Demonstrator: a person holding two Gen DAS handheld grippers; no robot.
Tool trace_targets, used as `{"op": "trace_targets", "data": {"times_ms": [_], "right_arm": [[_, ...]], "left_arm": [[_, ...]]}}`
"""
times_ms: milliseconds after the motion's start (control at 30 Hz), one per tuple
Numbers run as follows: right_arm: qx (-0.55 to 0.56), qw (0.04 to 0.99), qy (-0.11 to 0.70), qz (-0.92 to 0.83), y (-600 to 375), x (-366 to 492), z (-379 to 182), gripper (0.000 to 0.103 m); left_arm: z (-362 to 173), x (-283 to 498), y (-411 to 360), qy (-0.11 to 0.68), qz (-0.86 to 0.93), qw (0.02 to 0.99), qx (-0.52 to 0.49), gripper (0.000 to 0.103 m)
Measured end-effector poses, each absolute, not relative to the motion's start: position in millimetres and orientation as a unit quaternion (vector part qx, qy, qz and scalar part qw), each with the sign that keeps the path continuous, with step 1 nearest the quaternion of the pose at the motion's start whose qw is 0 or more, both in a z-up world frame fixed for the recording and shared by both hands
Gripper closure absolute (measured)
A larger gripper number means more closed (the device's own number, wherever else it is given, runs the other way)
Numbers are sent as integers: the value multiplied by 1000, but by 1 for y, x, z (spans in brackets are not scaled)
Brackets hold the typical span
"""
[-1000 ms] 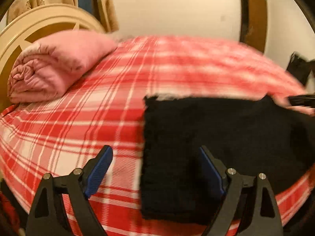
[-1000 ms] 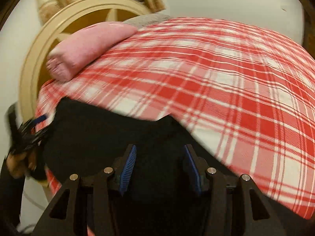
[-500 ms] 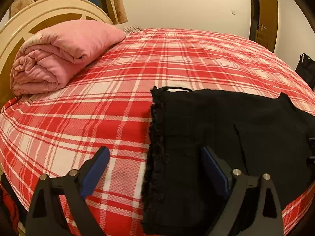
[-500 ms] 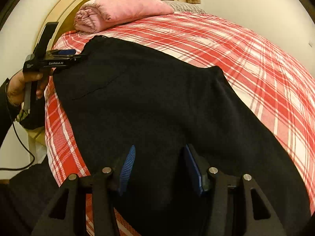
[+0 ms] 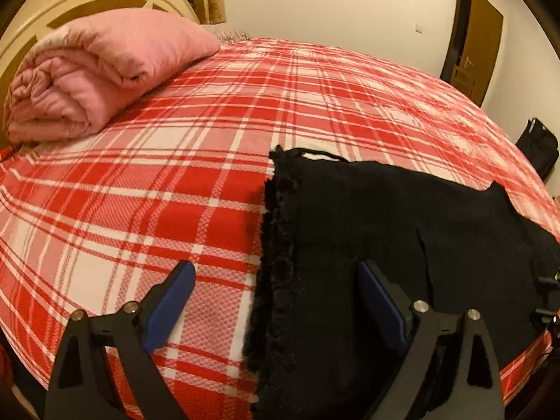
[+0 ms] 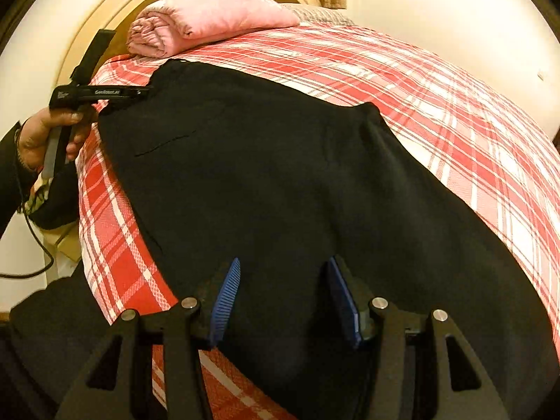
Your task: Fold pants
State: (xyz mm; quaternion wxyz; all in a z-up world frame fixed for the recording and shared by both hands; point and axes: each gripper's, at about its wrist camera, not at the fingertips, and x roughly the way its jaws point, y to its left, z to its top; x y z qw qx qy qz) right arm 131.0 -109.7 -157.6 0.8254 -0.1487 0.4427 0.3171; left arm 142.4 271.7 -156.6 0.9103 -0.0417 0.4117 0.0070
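Red and white checks cover the bed [image 5: 147,189], and a rolled pink blanket [image 5: 91,73] lies by the cream headboard [image 5: 87,3]. Seen from the left wrist, the black pants [image 5: 385,231] lie flat on the near right part of the bed, with the fuzzy waist edge running down the middle of the view. The left hand-held gripper [image 5: 276,301] hangs over that edge with its blue fingers [image 5: 175,290] wide apart, one over the checks and one over the black cloth, holding nothing. A brown door [image 5: 476,35] and a dark bag [image 5: 535,147] are at the far right wall. From the right wrist, the pants [image 6: 280,182] stretch from near the pink blanket [image 6: 210,17] down to the camera, along the bed's [image 6: 455,98] left side. The right hand-held gripper [image 6: 283,297] hovers just above the black cloth with its fingers [image 6: 224,297] apart and nothing between them. At the far left, a hand [image 6: 49,133] holds the left hand-held gripper [image 6: 140,92] at the waist end of the pants. You cannot tell from this view if it touches them.
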Motion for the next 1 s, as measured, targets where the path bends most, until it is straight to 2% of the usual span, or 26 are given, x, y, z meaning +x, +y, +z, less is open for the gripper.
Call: {"op": "trace_targets", "data": {"times_ms": [33, 167, 267, 433, 700, 1000], "right_arm": [[-146, 827, 443, 313, -108, 131, -158, 47], [-154, 831, 434, 311, -107, 127, -157, 44], [-102, 835, 442, 312, -130, 134, -153, 44], [-28, 848, 450, 280, -185, 148, -143, 44], [-13, 880, 436, 186, -307, 140, -118, 44], [125, 887, 444, -7, -548, 116, -95, 44]], "left_arm": [[-157, 142, 272, 410, 11, 911, -41, 3], [-144, 128, 271, 389, 42, 919, -35, 5], [-112, 101, 255, 319, 91, 943, 14, 6], [-76, 83, 220, 265, 71, 961, 19, 4], [-99, 107, 119, 304, -56, 950, 39, 4], [-120, 109, 42, 337, -130, 930, 62, 4]]}}
